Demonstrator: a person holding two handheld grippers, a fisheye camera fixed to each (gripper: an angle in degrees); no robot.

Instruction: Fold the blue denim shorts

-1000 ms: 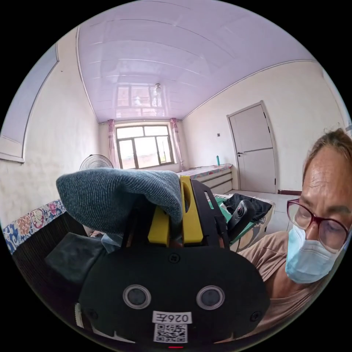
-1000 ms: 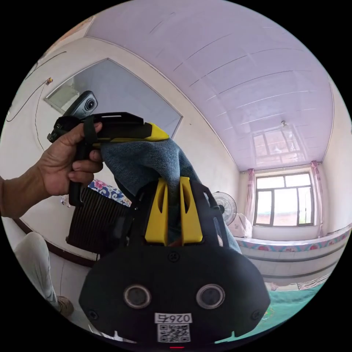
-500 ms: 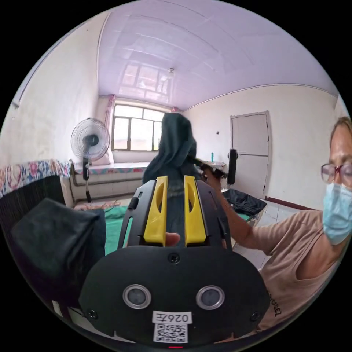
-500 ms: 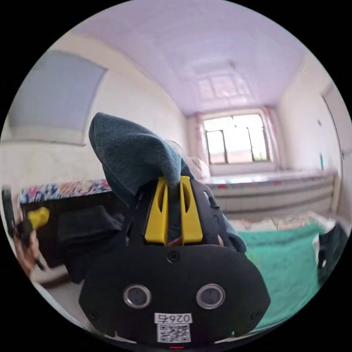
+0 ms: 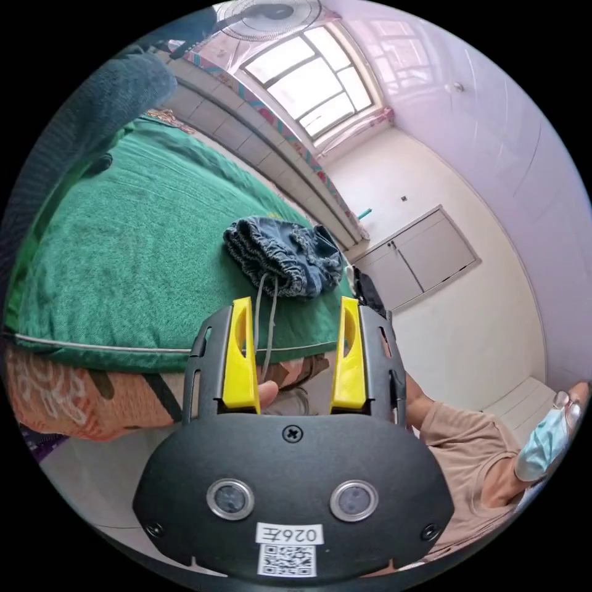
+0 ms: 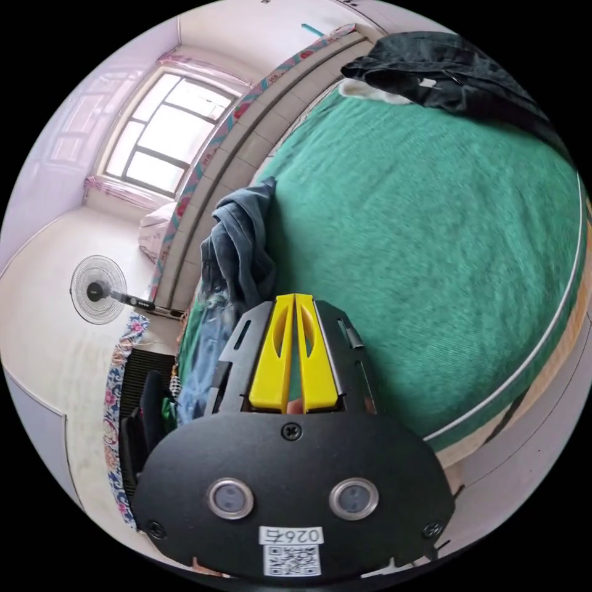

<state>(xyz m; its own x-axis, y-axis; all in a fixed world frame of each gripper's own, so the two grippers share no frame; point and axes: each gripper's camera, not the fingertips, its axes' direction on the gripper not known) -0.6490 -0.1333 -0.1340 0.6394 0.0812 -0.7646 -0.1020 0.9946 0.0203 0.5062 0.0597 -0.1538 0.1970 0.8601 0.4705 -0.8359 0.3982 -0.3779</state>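
Observation:
The blue denim shorts (image 5: 283, 256) lie crumpled on the green cover (image 5: 142, 259), and a grey drawstring (image 5: 268, 320) trails from them over its near edge. My left gripper (image 5: 293, 302) is open just short of the shorts, and the drawstring runs down between the jaws without being pinched. In the right gripper view, my right gripper (image 6: 294, 299) is shut with no cloth between its jaws, above the green cover (image 6: 431, 246). Just beyond its tips lies a heap of dark blue denim (image 6: 237, 246); I cannot tell if it is the shorts.
More denim cloth (image 5: 105, 105) looms at the upper left of the left gripper view. A dark garment (image 6: 456, 68) lies at the cover's far end. A fan (image 6: 95, 290) and a dark slatted unit (image 6: 139, 382) stand by the wall. A person's shoulder (image 5: 468, 444) is at the lower right.
Both grippers held denim up in the air. The left has since opened, the shorts lie on the green cover, and the right is shut without cloth. Both cameras swung down towards the cover.

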